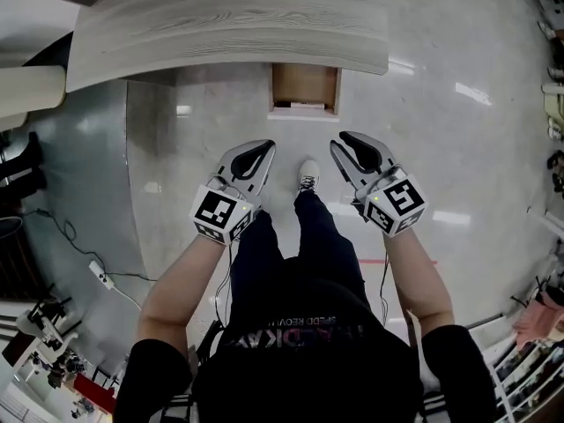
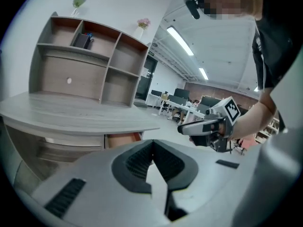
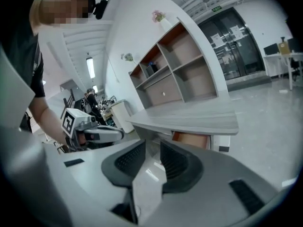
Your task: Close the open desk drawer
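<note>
The open drawer [image 1: 305, 89] sticks out from under the pale wood-grain desk top [image 1: 229, 20], its brown inside showing. Both grippers hang in the air in front of it, apart from it and pointing toward it. My left gripper [image 1: 261, 148] is shut with nothing in it; in its own view the pads meet at the tips [image 2: 152, 144], and the drawer [image 2: 122, 140] shows beyond them. My right gripper [image 1: 347, 141] is open: a gap [image 3: 152, 148] separates its ribbed pads, with nothing between them. The drawer front [image 3: 191, 139] lies ahead and slightly right of it.
A shelf unit [image 2: 85, 60] stands on the desk's far side. The person's legs and a white shoe [image 1: 307, 174] are between the grippers. A power strip with a cable [image 1: 99, 276] lies on the floor at the left. Glossy pale floor [image 1: 458, 130] stretches to the right.
</note>
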`<state>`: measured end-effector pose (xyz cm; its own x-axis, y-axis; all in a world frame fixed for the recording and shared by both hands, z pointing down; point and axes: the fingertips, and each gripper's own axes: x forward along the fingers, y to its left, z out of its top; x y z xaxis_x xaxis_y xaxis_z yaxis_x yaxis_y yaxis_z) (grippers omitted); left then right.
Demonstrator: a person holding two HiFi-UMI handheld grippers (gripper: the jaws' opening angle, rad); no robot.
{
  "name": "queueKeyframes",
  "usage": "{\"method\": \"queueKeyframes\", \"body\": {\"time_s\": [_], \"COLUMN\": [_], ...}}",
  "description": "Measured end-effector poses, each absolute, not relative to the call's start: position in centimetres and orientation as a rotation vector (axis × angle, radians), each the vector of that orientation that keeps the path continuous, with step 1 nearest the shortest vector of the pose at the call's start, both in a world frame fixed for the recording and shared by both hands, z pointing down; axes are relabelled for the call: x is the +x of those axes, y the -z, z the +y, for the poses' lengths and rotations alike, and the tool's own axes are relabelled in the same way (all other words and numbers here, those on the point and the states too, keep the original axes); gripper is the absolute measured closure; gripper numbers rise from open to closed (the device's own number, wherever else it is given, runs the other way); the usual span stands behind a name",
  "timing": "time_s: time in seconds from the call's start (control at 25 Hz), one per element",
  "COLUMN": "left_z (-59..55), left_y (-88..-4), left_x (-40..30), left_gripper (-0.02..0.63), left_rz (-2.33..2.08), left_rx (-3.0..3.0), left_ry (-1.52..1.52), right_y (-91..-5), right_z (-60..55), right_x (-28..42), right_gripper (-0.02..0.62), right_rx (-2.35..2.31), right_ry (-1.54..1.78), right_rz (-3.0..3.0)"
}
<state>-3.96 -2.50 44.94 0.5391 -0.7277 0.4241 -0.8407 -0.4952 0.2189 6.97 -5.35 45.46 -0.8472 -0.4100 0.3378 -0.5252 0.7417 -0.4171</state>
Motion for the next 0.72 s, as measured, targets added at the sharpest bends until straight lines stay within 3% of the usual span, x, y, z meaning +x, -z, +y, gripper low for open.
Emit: {"method": "queueKeyframes", "body": {"time_s": [0.32,0.4,0.72], "left_z": [-1.9,-2.1,-1.7], "left_y": [-49.1,-50.6,-56.0], "left_x": [-4.6,-4.4,-7.3], "left_gripper": [0.589,0.534,0.463], "left_rz": [-1.294,-1.296,-1.314], "left_rx": [2.379,2.375,2.345], "left_ry": [-0.487,-0.517,-0.609], "right_y": [-51.3,-52.9,-58.3], "right_z": [-4.8,-5.0,-5.3], "right_x": [8.5,9.4,10.4], "right_gripper": [0.465,0.457,0.431], "right_rx": [0.752,0.783,0.876], "right_ry": [-0.482,-0.464,-0.463], "right_rz": [-2.574,-2.534,-2.381]}}
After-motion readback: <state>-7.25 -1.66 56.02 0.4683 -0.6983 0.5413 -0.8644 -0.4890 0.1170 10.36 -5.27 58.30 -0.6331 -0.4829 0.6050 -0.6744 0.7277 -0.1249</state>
